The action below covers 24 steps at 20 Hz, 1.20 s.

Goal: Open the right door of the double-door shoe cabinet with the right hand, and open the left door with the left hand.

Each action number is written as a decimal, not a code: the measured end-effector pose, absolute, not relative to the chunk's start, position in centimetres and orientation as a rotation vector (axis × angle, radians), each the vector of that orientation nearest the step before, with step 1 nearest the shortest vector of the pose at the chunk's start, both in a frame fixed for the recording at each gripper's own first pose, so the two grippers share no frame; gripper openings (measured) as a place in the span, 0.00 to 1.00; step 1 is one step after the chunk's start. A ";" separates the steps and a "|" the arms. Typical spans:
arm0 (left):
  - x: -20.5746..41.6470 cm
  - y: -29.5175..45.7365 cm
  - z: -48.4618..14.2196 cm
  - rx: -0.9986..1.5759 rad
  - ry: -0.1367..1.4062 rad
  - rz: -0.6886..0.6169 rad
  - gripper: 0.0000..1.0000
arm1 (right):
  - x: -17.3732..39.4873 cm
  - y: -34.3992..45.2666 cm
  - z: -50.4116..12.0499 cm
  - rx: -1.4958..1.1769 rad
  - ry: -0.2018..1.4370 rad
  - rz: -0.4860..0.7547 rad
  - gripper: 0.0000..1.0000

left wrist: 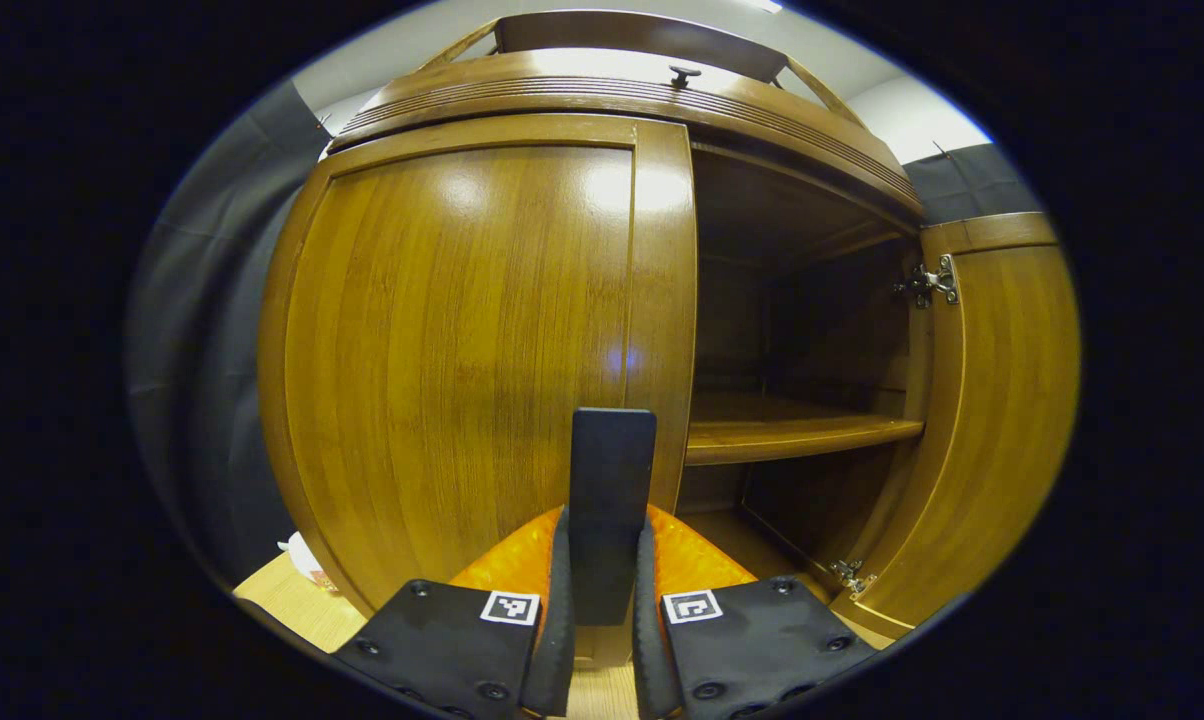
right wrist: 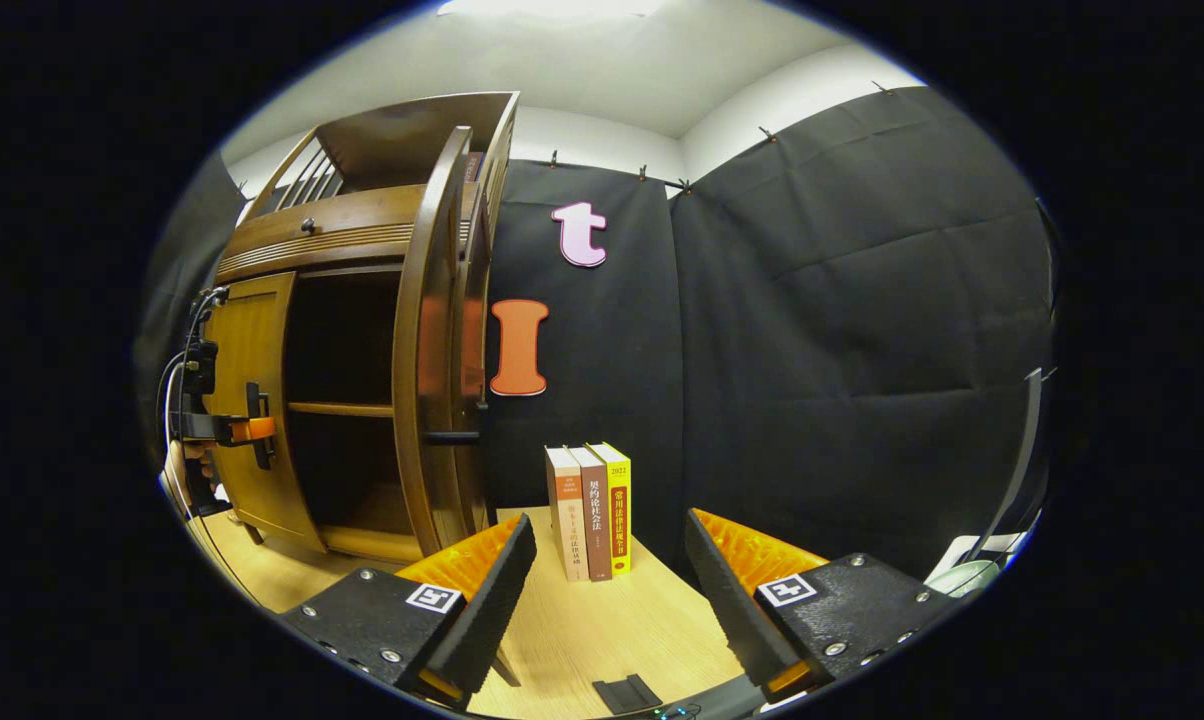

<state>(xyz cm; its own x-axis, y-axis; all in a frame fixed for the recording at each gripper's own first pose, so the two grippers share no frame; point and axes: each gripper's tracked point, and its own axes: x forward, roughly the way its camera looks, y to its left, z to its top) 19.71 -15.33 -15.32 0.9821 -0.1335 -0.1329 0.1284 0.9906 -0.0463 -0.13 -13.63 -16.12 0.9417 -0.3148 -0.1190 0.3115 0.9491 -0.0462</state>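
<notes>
**Right door open, left door shut, handle in left jaws**

While the shoe cabinet [left wrist: 602,100] stands on the worktop [right wrist: 582,630], its right door [left wrist: 992,420] is swung wide, showing a shelf [left wrist: 792,430] inside. Left door [left wrist: 462,360] sits closed. Left gripper [left wrist: 602,590] jaws are narrow, clamped on the dark upright door handle [left wrist: 610,470]. Right gripper [right wrist: 602,590] is off to the side, jaws wide, holding nothing. Three books [right wrist: 590,510] stand upright on the worktop beside the cabinet.

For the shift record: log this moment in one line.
right door: open | left door: closed | left hand-held gripper: shut on left door handle | right hand-held gripper: open, empty
</notes>
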 end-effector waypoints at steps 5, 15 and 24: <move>16.5 -14.7 -14.8 -0.035 0.149 -0.191 0.28 | -0.8 -12.2 -14.7 -0.030 0.112 -0.310 0.92; 8.8 -10.8 -13.7 -0.041 0.150 -0.279 0.27 | -2.0 -6.8 -11.0 -0.020 0.066 -0.255 0.92; 3.5 -5.0 -13.1 -0.040 0.145 -0.261 0.26 | -1.8 -1.6 -9.7 0.010 0.050 -0.180 0.92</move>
